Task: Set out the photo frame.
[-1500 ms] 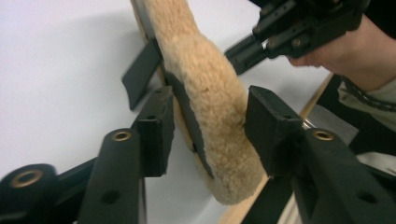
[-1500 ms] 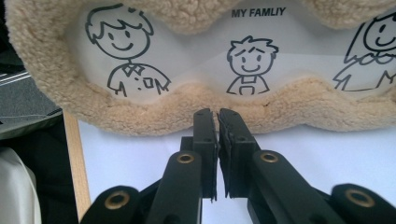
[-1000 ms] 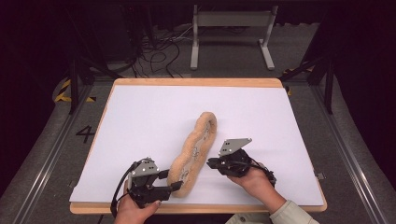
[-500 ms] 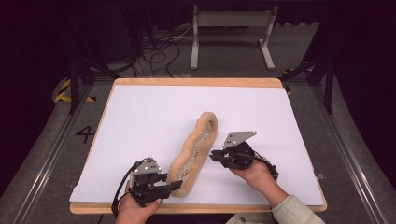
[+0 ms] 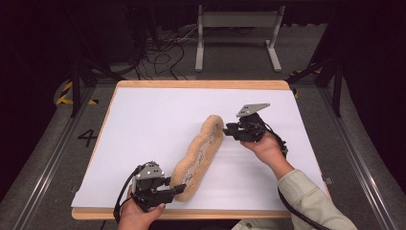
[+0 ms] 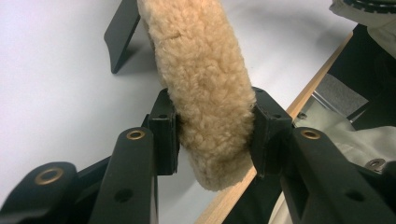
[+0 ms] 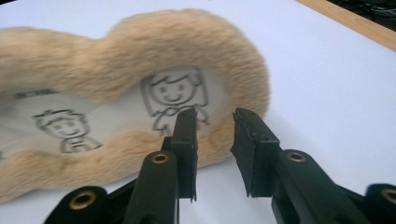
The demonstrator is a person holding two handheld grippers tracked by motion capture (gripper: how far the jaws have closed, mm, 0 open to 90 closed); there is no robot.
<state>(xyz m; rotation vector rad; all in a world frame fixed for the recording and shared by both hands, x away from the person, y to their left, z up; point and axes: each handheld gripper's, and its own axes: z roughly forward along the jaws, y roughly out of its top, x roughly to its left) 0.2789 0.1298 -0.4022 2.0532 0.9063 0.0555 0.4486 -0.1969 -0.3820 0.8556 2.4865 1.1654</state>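
At the bottom of the high view, your left gripper [image 5: 178, 189] was clamped on the near end of the pad [image 5: 198, 155]; in the left gripper view both jaws pressed into the fleece [image 6: 205, 88], close to the table's [image 5: 191, 84] wooden edge at lower right. The pad itself lay on the white sheet [image 5: 143, 124], running from lower centre of the high view up and right toward the middle. Further up, right of centre, your right gripper [image 5: 229, 130] sat just beside the pad's far end, apart from it; its jaws had just been opening, and in the right gripper view [image 7: 215, 140] nothing lay between them, the fleece rim and a printed figure [image 7: 172, 95] just beyond the tips. From there I judged the risks so: the left grip held only a soft, squashy end, so a pull could have let the pile slip out; with the far end free, the pad could have sagged or folded if you lifted it; a push from the right jaws might have merely shoved it across the smooth sheet.
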